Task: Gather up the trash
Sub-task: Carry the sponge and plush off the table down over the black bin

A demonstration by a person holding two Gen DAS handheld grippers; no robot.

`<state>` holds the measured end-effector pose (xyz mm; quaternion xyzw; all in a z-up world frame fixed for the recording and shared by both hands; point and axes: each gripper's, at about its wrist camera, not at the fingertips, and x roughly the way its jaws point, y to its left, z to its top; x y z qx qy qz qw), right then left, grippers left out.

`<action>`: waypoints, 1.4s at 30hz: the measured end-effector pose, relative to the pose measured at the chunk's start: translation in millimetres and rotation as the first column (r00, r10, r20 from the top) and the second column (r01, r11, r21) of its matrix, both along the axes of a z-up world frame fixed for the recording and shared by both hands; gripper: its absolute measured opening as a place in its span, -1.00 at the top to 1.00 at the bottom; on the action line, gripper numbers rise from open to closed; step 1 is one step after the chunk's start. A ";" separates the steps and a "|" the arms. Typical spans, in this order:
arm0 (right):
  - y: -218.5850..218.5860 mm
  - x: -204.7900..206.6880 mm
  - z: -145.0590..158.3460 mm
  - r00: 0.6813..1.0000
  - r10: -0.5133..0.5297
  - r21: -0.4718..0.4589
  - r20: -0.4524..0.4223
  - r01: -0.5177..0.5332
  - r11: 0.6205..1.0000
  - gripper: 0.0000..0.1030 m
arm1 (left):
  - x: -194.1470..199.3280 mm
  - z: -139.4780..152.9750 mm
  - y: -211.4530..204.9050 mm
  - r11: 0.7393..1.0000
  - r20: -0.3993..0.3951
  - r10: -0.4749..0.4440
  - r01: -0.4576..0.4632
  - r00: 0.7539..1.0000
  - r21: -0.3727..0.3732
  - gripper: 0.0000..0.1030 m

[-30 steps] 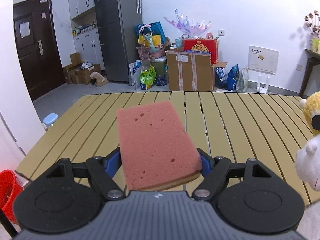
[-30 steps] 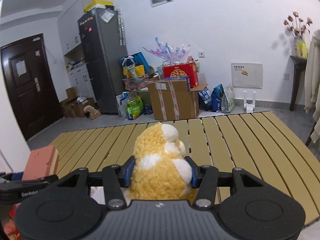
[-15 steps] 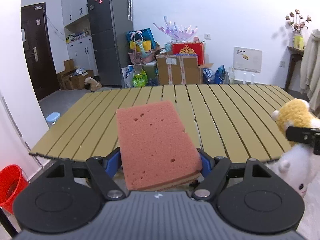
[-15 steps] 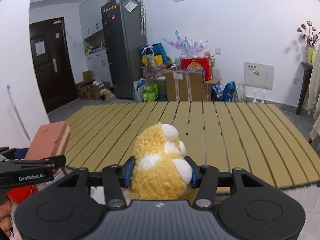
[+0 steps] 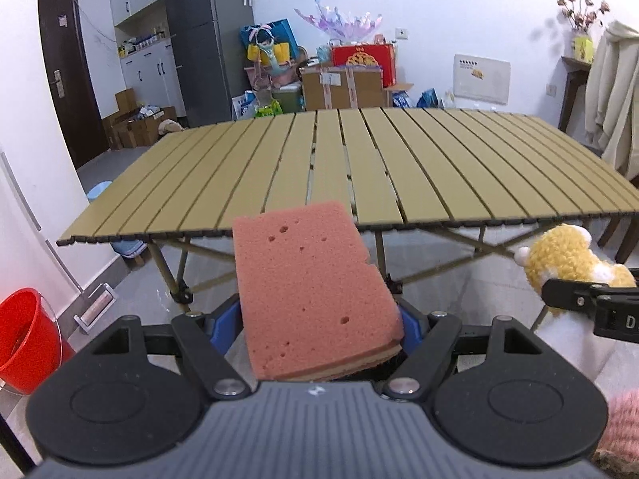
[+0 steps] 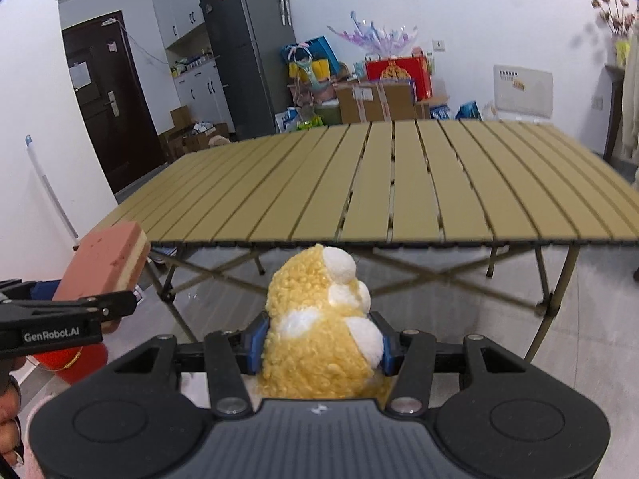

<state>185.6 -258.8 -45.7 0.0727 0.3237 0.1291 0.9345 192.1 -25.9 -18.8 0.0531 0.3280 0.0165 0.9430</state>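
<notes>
Two tools grip — left (image 5: 319,319) a pitted pink sponge (image 5: 311,295), right (image 6: 319,339) a fuzzy yellow-white toy (image 6: 319,335).

1 sponge (image 5: 311,291), 1 plush toy (image 6: 323,327), 1 bucket (image 5: 24,339)

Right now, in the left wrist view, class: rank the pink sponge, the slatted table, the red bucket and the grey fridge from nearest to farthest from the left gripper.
1. Pink sponge: between the left gripper's jaws.
2. Red bucket: on the floor, lower left.
3. Slatted table: ahead, beyond the sponge.
4. Grey fridge: against the far wall, upper left.
</notes>
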 end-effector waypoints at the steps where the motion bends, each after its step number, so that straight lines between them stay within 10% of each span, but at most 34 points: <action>1: -0.5 -1.8 -5.7 1.000 -0.003 0.009 -0.008 0.003 1.000 0.03 | -2.7 -3.7 -0.3 1.000 -0.004 -0.002 0.002 1.000 0.003 -0.51; 28: 25.6 48.6 -154.7 0.979 -0.027 0.029 -0.202 0.033 0.999 0.03 | 22.7 -160.9 15.6 0.999 -0.226 0.029 -0.020 0.974 0.042 -0.51; 42: 20.1 61.4 -176.8 0.966 -0.060 0.014 -0.251 0.066 0.998 0.03 | 38.7 -200.4 23.6 0.998 -0.307 0.052 -0.038 0.950 0.051 -0.51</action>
